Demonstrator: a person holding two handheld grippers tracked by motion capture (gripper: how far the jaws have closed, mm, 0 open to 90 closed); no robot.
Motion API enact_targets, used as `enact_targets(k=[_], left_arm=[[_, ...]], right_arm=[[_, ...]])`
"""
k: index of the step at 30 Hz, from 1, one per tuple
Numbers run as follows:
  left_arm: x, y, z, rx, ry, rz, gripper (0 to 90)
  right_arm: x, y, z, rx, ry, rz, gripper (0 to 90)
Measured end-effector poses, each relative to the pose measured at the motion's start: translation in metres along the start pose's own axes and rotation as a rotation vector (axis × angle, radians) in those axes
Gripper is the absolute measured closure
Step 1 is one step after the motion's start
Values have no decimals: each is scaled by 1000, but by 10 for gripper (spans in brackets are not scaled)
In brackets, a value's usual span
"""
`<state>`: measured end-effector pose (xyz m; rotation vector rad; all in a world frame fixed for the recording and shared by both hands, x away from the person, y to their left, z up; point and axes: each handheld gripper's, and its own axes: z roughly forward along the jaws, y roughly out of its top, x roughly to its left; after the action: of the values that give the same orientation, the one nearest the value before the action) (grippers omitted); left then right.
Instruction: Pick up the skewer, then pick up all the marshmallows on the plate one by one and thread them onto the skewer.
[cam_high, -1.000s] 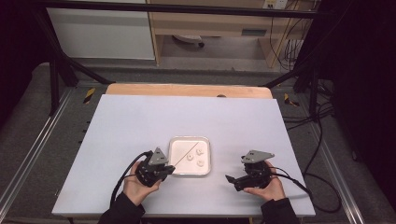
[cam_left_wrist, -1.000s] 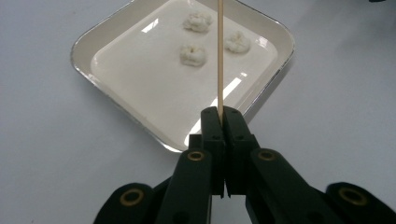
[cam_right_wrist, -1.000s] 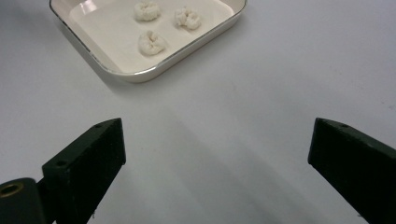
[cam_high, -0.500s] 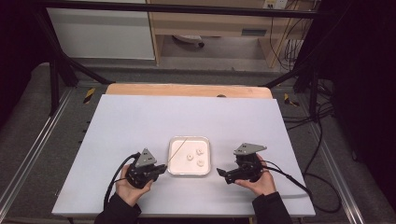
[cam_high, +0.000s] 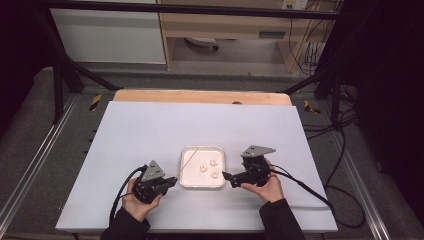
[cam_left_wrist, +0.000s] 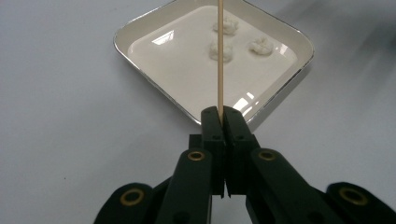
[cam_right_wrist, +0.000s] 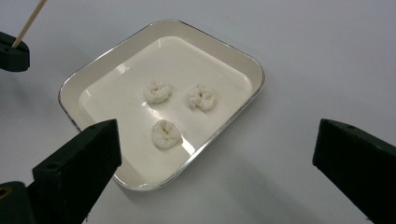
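The left gripper (cam_left_wrist: 219, 122) clamps one thin wooden skewer (cam_left_wrist: 219, 56), which runs straight ahead from its shut jaws over a white square dish (cam_left_wrist: 140, 65). The right gripper (cam_right_wrist: 215, 154) hangs released, the dish ahead between its spread jaws. Three white puffy pieces (cam_right_wrist: 166, 134) lie inside. Likely next: skewering one piece, which calls for steadying it.

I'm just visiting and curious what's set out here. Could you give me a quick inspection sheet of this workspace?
Surface: white table top, wooden edge at the far end.
Job's things: square white dish holding three pale round pieces; thin wooden skewer.
Clutter: nothing seen.
Grippers: left gripper shut on the skewer; right gripper open, facing the dish.
Cables: black cable trails from each gripper.
Surroundings: dark frame, cabinets, floor wiring.
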<state>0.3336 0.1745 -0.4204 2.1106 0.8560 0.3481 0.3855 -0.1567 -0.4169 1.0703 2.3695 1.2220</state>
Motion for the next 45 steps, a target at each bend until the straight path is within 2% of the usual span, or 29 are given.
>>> enact_targets(k=[17, 23, 35, 38, 41, 42, 44, 45], left_arm=[[-3, -1, 2, 7, -11, 8, 887], [-2, -2, 2, 6, -16, -1, 887], [-1, -2, 3, 12, -20, -1, 887], [-3, -2, 4, 14, -24, 6, 887], [-3, -1, 4, 15, -26, 5, 887], [-3, -1, 4, 15, -26, 5, 887], [-3, -1, 5, 16, -27, 6, 887], [-3, -1, 5, 16, -27, 6, 887]], right_arm=[[1, 21, 25, -16, -11, 15, 22], [2, 24, 39, 2, -10, 3, 48], [3, 27, 61, 36, 13, -23, 187], [2, 24, 67, 66, 12, -43, 280], [1, 23, 70, 70, 16, -46, 326], [1, 21, 72, 65, 10, -49, 378], [1, 21, 74, 67, 7, -50, 421], [1, 21, 74, 67, 7, -50, 421]])
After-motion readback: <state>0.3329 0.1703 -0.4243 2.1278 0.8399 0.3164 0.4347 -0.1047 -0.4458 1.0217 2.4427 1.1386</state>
